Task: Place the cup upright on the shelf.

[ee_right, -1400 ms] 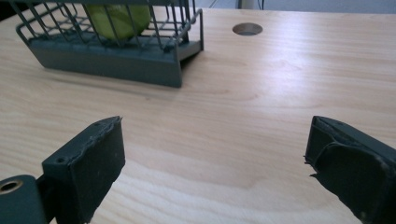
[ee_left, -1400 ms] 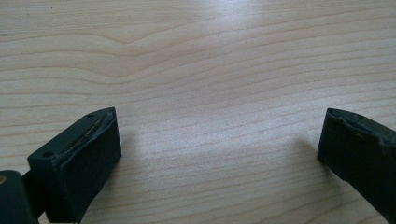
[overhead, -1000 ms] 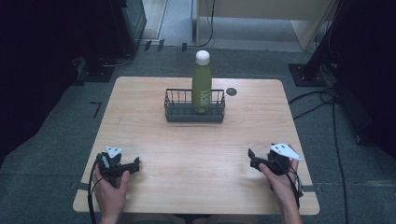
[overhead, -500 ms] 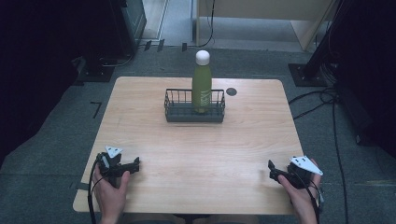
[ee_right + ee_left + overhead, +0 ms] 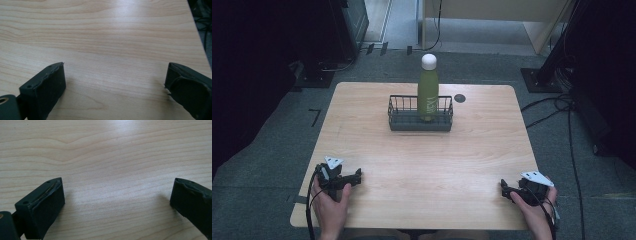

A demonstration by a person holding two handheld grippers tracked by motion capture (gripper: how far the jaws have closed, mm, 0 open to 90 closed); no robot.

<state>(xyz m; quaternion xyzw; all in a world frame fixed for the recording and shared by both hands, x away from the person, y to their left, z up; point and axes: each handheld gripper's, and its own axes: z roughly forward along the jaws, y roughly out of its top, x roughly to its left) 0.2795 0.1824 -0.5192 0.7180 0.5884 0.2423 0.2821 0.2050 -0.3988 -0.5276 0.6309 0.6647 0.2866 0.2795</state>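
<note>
High view: green bottle with white cap (image 5: pixel 428 95) upright in dark wire basket (image 5: pixel 420 114), 12 o'clock on light wooden bench (image 5: pixel 422 165). Left tongs (image 5: pixel 357 176) at 7 o'clock, right tongs (image 5: pixel 503 187) at 5 o'clock, both well apart from basket.

Gripper views: left tongs (image 5: pixel 117 195) wide open, empty, bare wood between. Right tongs (image 5: pixel 113 80) just been opening, wide, empty; bench edge at 2 o'clock.

Green bottle (image 5: pixel 428 92) with white cap stood upright inside a dark wire basket (image 5: pixel 398 113), at the basket's right-of-centre. Basket sat flat on the wooden table (image 5: pixel 422 160), centred left to right, near the far edge, its long side parallel to that edge.
</note>
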